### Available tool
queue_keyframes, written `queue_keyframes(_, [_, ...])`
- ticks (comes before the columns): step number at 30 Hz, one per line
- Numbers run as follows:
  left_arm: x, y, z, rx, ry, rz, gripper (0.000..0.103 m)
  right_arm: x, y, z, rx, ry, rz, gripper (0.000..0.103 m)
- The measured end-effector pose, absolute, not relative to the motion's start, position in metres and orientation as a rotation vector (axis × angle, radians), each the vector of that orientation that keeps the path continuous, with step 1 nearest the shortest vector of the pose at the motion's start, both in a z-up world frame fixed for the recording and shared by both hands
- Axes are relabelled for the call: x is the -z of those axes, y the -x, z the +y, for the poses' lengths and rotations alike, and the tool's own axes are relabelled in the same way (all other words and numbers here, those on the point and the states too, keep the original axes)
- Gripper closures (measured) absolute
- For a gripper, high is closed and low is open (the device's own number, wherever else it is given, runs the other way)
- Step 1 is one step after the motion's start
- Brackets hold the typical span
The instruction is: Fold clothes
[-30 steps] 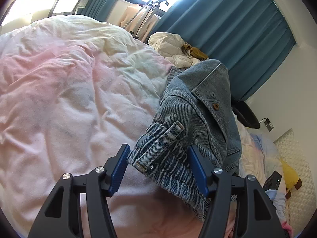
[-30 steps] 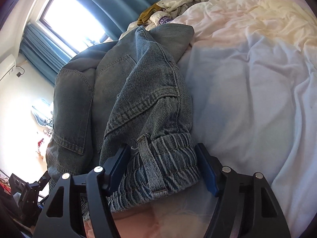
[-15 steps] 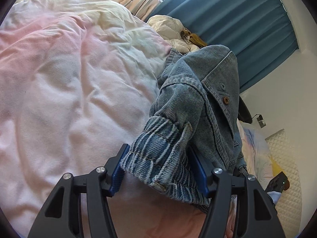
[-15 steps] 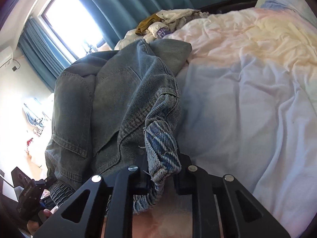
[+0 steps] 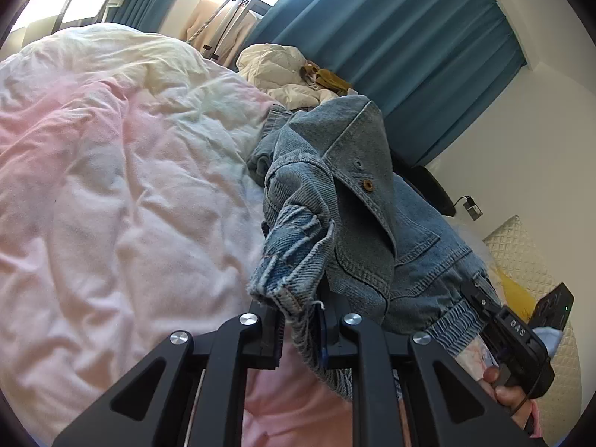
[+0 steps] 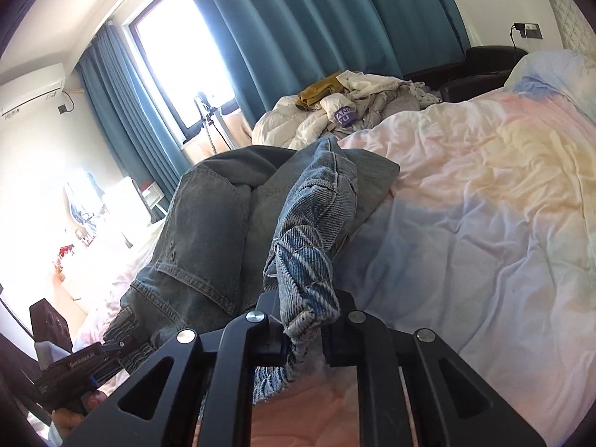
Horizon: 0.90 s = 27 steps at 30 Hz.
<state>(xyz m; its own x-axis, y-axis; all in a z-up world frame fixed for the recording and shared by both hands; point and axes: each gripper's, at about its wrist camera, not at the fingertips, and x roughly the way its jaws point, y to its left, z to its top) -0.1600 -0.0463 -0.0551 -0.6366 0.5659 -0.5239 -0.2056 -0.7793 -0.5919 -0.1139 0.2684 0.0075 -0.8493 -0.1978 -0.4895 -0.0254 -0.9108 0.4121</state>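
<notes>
1. Left gripper (image 5: 301, 329) clamped down tight on a bunched-up ribbed hem of the denim jacket (image 5: 350, 201), fabric squeezed between the near-closed jaws.
2. Right gripper (image 6: 303, 329) same deal: pinched nearly closed on another bunched bit of that ribbed hem, striped inner weave poking up out of the jaws.
3. Jacket lifted at the near end by both grips, the rest draped over the bed (image 5: 111, 193), far end slumped on the duvet. Brown button (image 5: 368, 185) showing on a pocket flap in the left wrist view.
4. Right gripper also visible at lower right of the left view (image 5: 480, 300), gripping the hem there; fingers of a hand (image 5: 503, 387) wrapped round its handle.
5. Duvet all crumpled, pink and cream on the left, going blue and yellow on the right side.
6. Far off: pile of pale clothes (image 6: 357, 111) with something mustard-coloured on top, teal curtains (image 6: 316, 26) behind, bright window (image 6: 182, 56) to the left.
</notes>
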Motion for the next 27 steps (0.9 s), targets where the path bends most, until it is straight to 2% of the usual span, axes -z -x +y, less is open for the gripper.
queue_keyframes(6, [0.031, 0.088, -0.016, -2.318, 0.948, -0.609, 0.089, -0.058, 0.109, 0.290, 2.835, -0.750, -0.595, 0.092])
queue_keyframes(14, [-0.005, 0.026, 0.058, -2.267, 0.847, -0.583, 0.089, -0.141, 0.134, 0.328, 2.817, -0.694, -0.346, 0.092])
queue_keyframes(22, [-0.018, 0.038, 0.174, -2.227, 0.736, -0.694, 0.089, -0.201, 0.177, 0.375, 2.890, -0.618, -0.126, 0.093])
queue_keyframes(27, [-0.012, 0.085, 0.260, -2.207, 0.722, -0.649, 0.089, -0.188, 0.232, 0.441, 2.997, -0.658, -0.005, 0.092])
